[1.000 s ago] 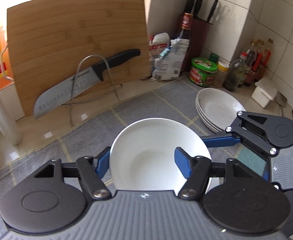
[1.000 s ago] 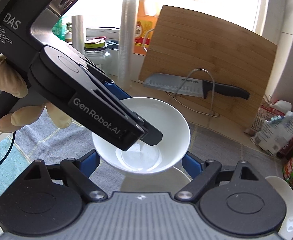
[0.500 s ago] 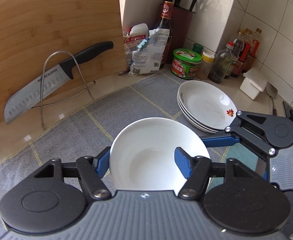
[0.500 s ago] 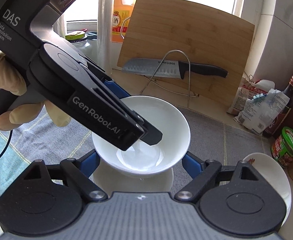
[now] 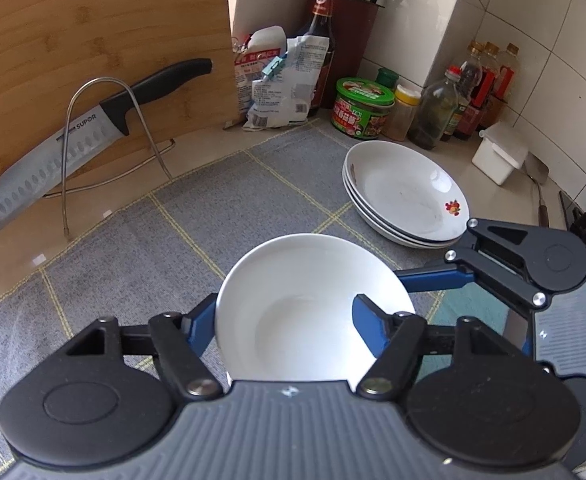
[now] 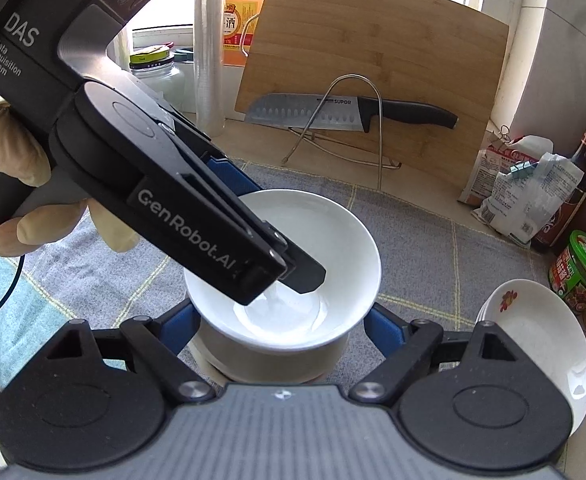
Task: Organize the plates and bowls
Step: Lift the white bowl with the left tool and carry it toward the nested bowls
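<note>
We are looking at home kitchen counter. Bamboo cutting board (image 5: 93, 60) is leaning against wall, serving as our landmark. Chef's knife (image 5: 93, 136) is resting on wire rack in front of board. Right of board, knife block (image 5: 357, 24), dark sauce bottle (image 5: 323, 40) and condiment bottles (image 5: 473, 92) are standing against white tiles. Stacked plates (image 5: 405, 196) are sitting on grey mat (image 5: 213, 208) below board.

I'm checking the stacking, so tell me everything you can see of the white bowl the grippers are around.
The bowl is plain glossy white, ceramic-looking, empty and upright. It sits nested atop a second bowl over the grey mat. One finger of the left gripper, now opening, reaches inside it. The right gripper straddles the lower bowl.
</note>
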Demonstrator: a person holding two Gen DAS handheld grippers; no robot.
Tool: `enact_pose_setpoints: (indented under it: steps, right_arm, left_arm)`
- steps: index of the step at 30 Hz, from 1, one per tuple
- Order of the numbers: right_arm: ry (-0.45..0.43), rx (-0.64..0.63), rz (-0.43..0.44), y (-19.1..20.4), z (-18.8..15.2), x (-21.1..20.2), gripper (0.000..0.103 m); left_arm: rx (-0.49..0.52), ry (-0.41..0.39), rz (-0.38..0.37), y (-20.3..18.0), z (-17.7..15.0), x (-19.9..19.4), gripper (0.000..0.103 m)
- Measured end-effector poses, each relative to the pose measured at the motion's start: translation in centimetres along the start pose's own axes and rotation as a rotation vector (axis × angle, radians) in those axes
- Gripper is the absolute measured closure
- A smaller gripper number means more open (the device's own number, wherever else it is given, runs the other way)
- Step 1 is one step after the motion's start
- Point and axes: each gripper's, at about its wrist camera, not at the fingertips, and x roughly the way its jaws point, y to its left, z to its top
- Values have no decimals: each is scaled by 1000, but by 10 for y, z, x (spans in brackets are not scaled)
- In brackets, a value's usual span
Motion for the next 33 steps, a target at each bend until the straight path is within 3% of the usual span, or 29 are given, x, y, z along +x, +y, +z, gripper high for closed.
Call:
enact_pose_setpoints:
  steps: [33]
  right_arm:
    - [31,19,39,1,-6,4,11]
  left_arm:
    - [-15,36,-16,3,-12,8,33]
